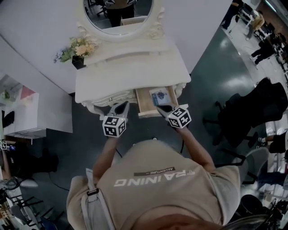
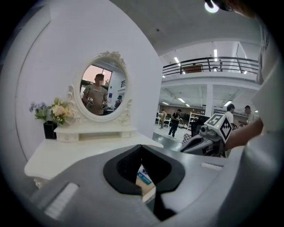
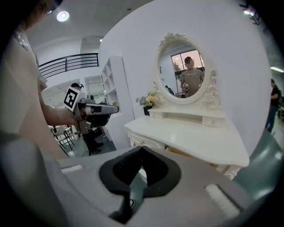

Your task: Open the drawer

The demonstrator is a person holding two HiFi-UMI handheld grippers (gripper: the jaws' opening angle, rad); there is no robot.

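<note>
A white dressing table (image 1: 130, 76) carries an oval mirror (image 1: 118, 13). Its right-hand drawer (image 1: 145, 99) stands pulled out, showing a wooden bottom and a blue-and-white packet (image 1: 158, 95) inside. My left gripper (image 1: 120, 108) hovers in front of the table's closed left drawer front, jaws together and empty. My right gripper (image 1: 163, 109) is raised just off the open drawer's front right corner, shut on nothing. In the left gripper view the packet (image 2: 143, 177) shows through the hollow of the closed left gripper (image 2: 142, 148). The right gripper view shows its own right gripper (image 3: 142, 150) closed, below the tabletop.
A vase of flowers (image 1: 77, 48) sits at the table's back left. Black office chairs (image 1: 252, 112) stand to the right on the dark floor. A white shelf unit (image 1: 22, 112) is at the left. People move about far off at the upper right.
</note>
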